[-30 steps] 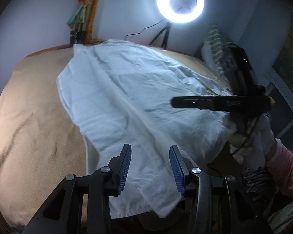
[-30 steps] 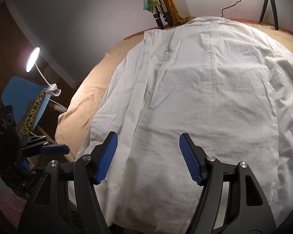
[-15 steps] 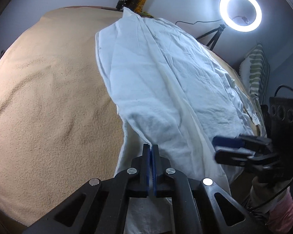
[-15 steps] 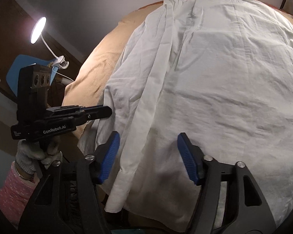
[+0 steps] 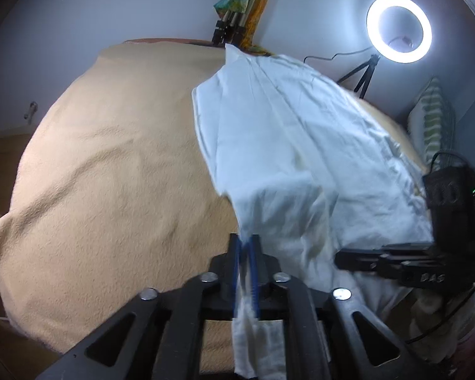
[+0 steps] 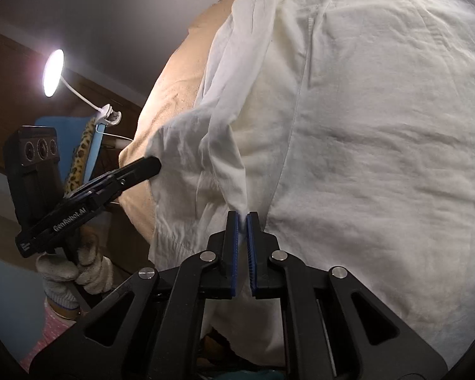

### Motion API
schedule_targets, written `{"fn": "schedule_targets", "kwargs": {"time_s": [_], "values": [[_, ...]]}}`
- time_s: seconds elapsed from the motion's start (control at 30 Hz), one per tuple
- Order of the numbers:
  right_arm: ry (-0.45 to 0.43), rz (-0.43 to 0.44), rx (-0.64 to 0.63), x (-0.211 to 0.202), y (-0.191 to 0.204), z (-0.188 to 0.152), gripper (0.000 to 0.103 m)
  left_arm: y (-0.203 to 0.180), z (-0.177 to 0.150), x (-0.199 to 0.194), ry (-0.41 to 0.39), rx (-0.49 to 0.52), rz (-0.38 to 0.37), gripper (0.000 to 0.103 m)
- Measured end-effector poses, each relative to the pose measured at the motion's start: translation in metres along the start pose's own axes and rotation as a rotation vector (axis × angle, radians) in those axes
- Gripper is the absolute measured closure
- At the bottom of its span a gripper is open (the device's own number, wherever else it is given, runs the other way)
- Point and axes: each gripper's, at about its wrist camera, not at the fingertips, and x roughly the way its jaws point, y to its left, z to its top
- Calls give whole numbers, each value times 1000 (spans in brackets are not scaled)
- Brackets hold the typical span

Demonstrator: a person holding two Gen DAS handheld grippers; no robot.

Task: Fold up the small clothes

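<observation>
Shirt (image 6: 364,126) is thin, floppy cotton, so edges work best: right claw (image 6: 243,221) pinches its hem, left claw (image 5: 245,247) easing open around bunched hem.

Legible marking: "GenRobot.AI", printed in white along the black body of the left claw (image 6: 153,166), as seen from the right wrist view. In the left wrist view, white lettering on the black body of the right claw (image 5: 340,258) is blurred and cannot be read.

Hems and edges out of sight

We lose the white garment (image 5: 288,145) past the frame bottom; its pinched fabric blurs.
</observation>
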Motion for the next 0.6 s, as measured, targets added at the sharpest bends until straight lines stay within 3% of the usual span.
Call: {"fn": "schedule_targets", "kwargs": {"time_s": [0.03, 0.07, 0.17, 0.2, 0.23, 0.33, 0.47, 0.6], "values": [[3, -23, -25, -2, 4, -1, 96, 0, -4, -4, -12, 6, 16, 67], [-4, -61, -58, -6, 9, -3, 96, -1, -10, -7, -27, 9, 35, 57], [-28, -142, -152, -21, 24, -6, 80, 0, -29, -16, -53, -16, 37, 46], [-54, -150, -175, -30, 28, -6, 68, 1, -37, -16, -54, -34, 26, 44], [-88, -154, -195, -41, 34, -4, 60, 2, -43, -15, -50, -53, 12, 44], [-148, -149, -225, -68, 49, 11, 59, -1, -59, -8, -31, -69, -25, 44], [-185, -144, -228, -86, 73, 50, 59, -10, -67, -8, -61, -50, -12, 46], [-170, -127, -183, -70, 90, 101, 58, -4, -72, -10, -89, -104, -18, 62]]}}
